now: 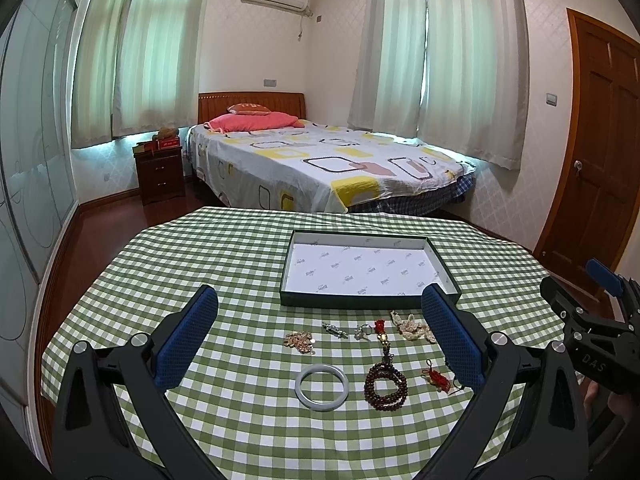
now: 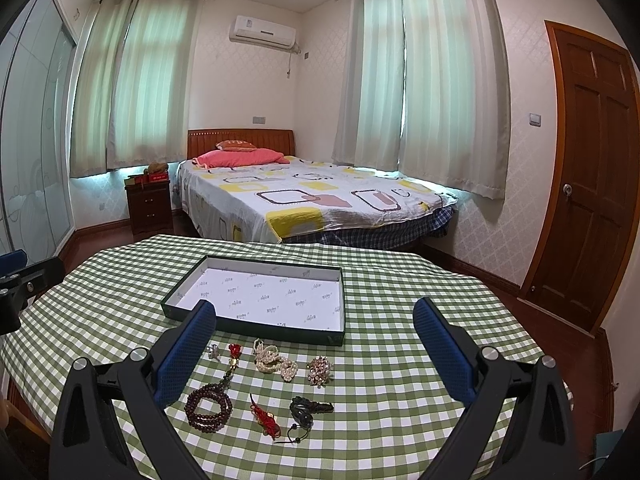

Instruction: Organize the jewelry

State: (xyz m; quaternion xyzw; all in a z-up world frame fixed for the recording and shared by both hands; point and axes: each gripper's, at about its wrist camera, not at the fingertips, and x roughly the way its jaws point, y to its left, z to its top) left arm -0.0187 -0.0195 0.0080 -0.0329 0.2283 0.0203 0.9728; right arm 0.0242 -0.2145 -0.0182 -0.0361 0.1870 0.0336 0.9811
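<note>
Bedroom setup, green-and-white checked tabletop [image 1: 240, 248] at the foot of a bed. Nothing's been sorted so far: the shallow dark-green box with white printed lining [image 1: 366, 270] sits bare. All the jewelry lies in front of the box, on the near side: pale jade bangle [image 1: 322, 387], dark wooden bead string with red tassel [image 1: 385, 386], white pearl strand [image 2: 275, 362], small silver ring [image 2: 214, 351], red knotted charm [image 2: 265, 420]. Left tongs [image 1: 320, 336] and right tongs [image 2: 316, 348] both hover spread wide, holding nothing. Basically the whole job's left.
</note>
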